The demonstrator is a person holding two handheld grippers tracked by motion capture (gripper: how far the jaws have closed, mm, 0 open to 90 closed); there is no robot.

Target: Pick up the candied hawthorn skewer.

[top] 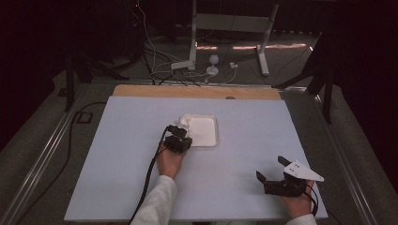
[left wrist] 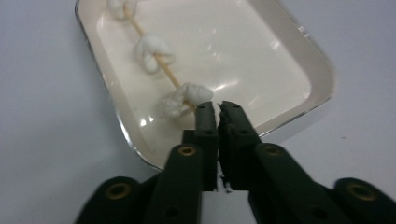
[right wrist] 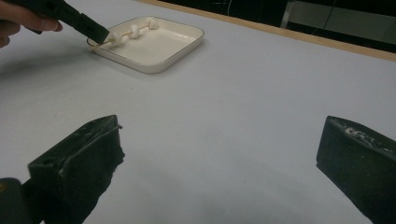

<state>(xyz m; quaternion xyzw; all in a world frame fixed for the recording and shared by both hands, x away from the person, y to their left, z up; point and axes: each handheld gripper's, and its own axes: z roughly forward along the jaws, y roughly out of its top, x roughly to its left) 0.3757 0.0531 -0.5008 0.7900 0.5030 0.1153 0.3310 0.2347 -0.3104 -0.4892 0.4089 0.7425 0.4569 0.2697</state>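
- A thin wooden skewer (left wrist: 161,65) threaded with three lumpy white marshmallow pieces (left wrist: 152,51) is lying slantwise inside a shallow white rectangular tray (left wrist: 299,60) with rounded corners and a glossy rim.
- In the left gripper view the pieces are sitting spaced along the stick, one at the far corner of the tray, one midway, and one (left wrist: 187,98) right at the black jaw tips.
- The tray is resting near the middle of the table, slightly toward the far side in the high view (top: 209,140).
- The left gripper (left wrist: 216,108) is reaching over the near rim of the tray with its jaws pressed almost together, pinching the near end of the skewer; a sliver of white is showing in the narrow gap between them.
- In the right gripper view the same gripper (right wrist: 95,31) is coming in from the upper left, its tip touching the skewer's end at the tray's corner.
- The right gripper (top: 272,171) is resting near the table's near right corner, well apart from the tray, jaws spread wide with nothing between them.
- The pale grey-blue sheet (top: 253,117) is covering the table, and a strip of bare wood (top: 197,91) is showing along the far edge.
- Beyond it, the room is lying dark, with grey carpet, loose white cables (top: 202,70) and the legs of a metal stand (top: 263,56) on the floor.
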